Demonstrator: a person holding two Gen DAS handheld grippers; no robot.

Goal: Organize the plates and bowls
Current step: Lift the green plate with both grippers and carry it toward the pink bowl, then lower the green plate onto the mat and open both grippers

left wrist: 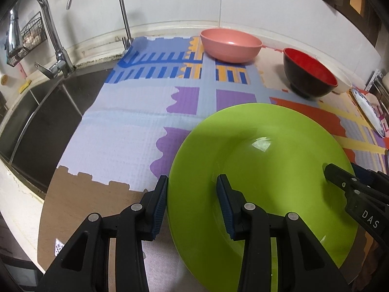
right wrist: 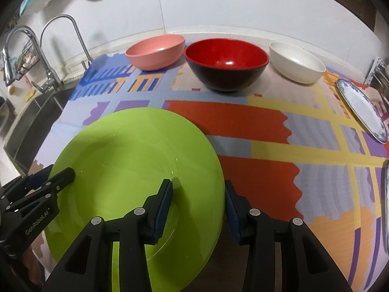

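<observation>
Kitchen counter beside a steel sink, covered by a patterned mat. A green plate is held at the near edge of the mat, gripped from both sides: the left gripper straddles its left rim, the right gripper its right rim, each with one pad above and one below, jaws at a narrow opening set by the rim. The two-sided hold probably keeps the wide, shallow plate level. Along the far wall stand a pink bowl, a red-and-black bowl and a white bowl; a blue-patterned plate lies far right. Open mat lies between the green plate and the bowls; the sink's drop borders the left.
</observation>
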